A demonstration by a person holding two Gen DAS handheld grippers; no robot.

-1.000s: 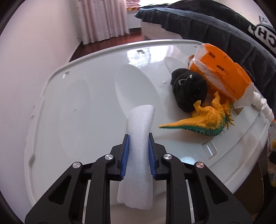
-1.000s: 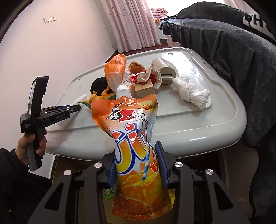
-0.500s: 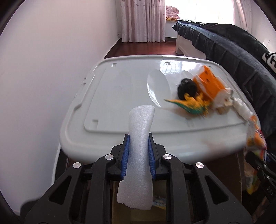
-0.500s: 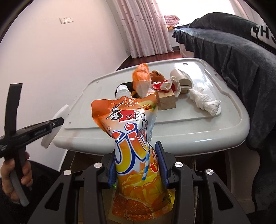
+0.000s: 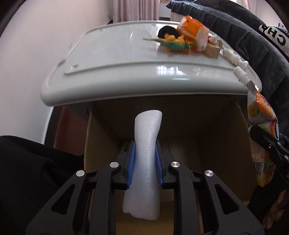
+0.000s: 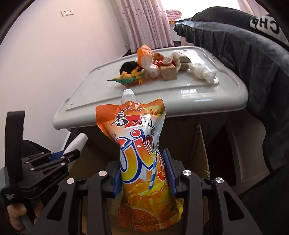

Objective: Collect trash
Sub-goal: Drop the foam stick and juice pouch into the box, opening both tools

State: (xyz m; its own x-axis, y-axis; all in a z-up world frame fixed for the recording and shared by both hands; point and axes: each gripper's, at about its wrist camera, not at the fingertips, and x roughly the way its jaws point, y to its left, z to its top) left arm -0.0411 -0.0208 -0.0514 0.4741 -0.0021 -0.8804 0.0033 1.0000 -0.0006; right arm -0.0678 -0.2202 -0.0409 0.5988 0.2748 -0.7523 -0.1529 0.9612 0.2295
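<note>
Your left gripper (image 5: 144,162) pinches the foam strip (image 5: 145,162) above the cardboard box (image 5: 207,126); your right gripper (image 6: 144,173) clamps the juice pouch (image 6: 139,144) beside it. Risk: releasing near the box wall, so the light foam catches the rim and falls outside.

Plain pale wall (image 6: 54,59) with a switch plate (image 6: 67,12); pink curtains (image 6: 144,23) before a bright window; dark blanket (image 6: 243,54) draped at right.
</note>
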